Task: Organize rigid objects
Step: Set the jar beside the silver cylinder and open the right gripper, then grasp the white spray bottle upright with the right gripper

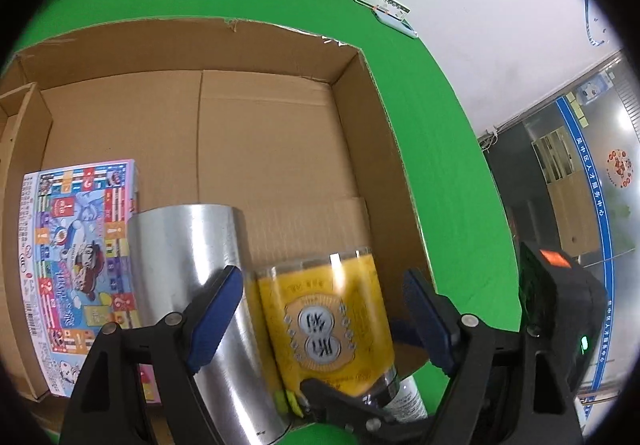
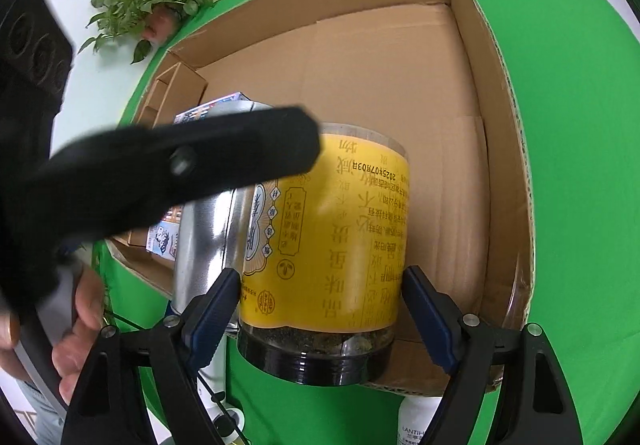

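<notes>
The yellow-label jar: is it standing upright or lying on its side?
Lying on its side. The yellow-label jar has its black lid facing the right wrist camera, its printed text runs sideways, beside the silver can.

Shiny metal can (image 1: pixel 192 285) — matt cardboard box (image 1: pixel 272 133) (corrugated).

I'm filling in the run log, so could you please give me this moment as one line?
stage: placing in cardboard box | left gripper: open around yellow jar | right gripper: open around jar | beside: silver can
</notes>
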